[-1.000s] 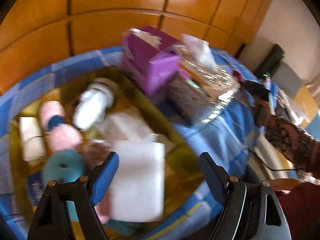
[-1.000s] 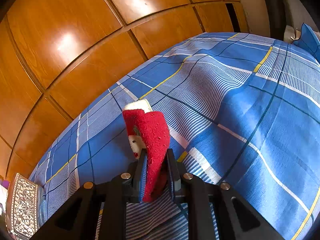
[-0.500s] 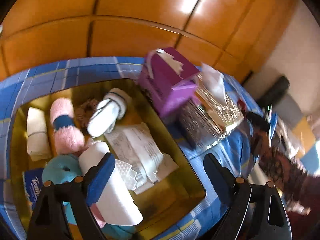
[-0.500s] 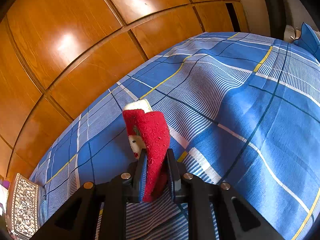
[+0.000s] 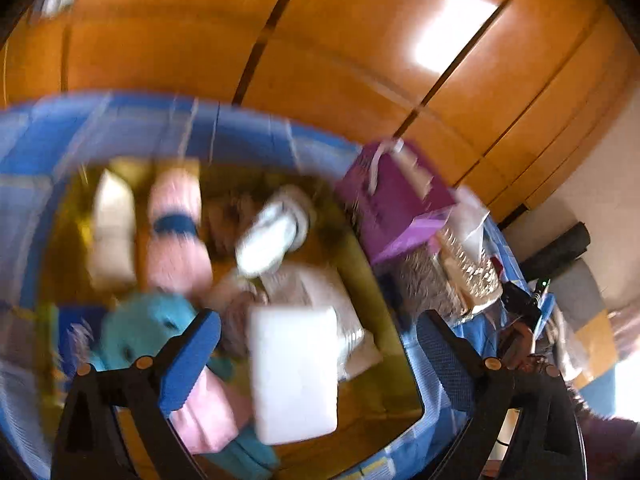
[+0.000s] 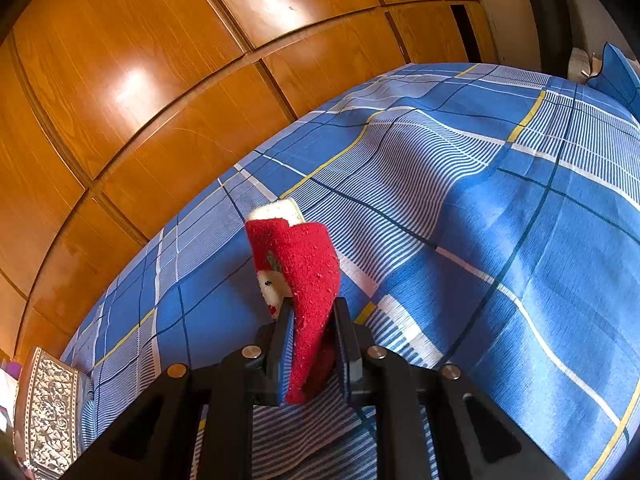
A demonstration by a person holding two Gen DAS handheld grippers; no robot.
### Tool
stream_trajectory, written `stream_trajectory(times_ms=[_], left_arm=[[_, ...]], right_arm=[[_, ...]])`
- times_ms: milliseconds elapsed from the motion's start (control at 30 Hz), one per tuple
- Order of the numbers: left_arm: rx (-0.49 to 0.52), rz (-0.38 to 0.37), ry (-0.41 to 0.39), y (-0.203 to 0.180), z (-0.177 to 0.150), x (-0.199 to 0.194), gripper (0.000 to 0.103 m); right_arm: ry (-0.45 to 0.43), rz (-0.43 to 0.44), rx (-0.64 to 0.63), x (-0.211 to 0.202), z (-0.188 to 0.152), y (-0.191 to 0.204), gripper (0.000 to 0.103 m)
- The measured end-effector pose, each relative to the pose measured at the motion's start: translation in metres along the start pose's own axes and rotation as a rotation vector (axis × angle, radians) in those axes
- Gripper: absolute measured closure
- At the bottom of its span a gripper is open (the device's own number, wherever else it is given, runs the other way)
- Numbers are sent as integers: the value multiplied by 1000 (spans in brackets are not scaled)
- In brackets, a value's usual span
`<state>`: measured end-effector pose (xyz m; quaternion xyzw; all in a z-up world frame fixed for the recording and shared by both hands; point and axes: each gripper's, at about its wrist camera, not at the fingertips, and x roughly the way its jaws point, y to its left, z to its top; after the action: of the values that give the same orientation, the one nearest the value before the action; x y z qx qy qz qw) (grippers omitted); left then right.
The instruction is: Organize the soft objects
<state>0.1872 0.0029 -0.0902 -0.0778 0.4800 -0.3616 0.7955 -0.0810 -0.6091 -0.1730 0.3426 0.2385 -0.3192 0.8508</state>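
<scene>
The left gripper [image 5: 316, 344] has just spread wide, leaving the white pack [image 5: 294, 372] loose in the box [image 5: 404, 364] on the bed, while the right gripper [image 6: 314, 344] pinches a red sock [image 6: 304, 276], next to go.

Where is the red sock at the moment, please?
In the right wrist view, the red sock is clamped upright in the right tool, above the blue checked bedsheet.

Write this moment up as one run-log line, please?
left gripper: jaws just opened wide, nothing gripped, over box of soft items | right gripper: shut on red sock above blue bedsheet
</scene>
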Motion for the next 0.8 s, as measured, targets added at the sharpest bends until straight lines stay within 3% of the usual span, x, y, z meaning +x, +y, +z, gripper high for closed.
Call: stream_trajectory(times_ms=[67, 167, 333, 433, 567, 700, 800], left_arm=[[7, -11, -1, -6, -6, 5, 5], [23, 3, -76, -17, -11, -7, 5], [75, 202, -251, -27, -21, -42, 3], [106, 301, -323, -30, -33, -59, 0], [54, 337, -348, -17, -43, -74, 0], [-37, 363, -357, -1, -50, -86, 0], [-69, 442, -381, 4, -56, -96, 0]], right_arm=[[7, -8, -4, 0, 1, 1, 87], [23, -49, -49, -1, 4, 12, 86], [1, 18, -163, -32, 4, 48, 87], [-42, 124, -183, -70, 4, 77, 87], [-80, 291, -192, -122, -1, 125, 87], [-59, 483, -279, -159, -15, 192, 87], [-10, 605, -363, -175, -34, 242, 87]])
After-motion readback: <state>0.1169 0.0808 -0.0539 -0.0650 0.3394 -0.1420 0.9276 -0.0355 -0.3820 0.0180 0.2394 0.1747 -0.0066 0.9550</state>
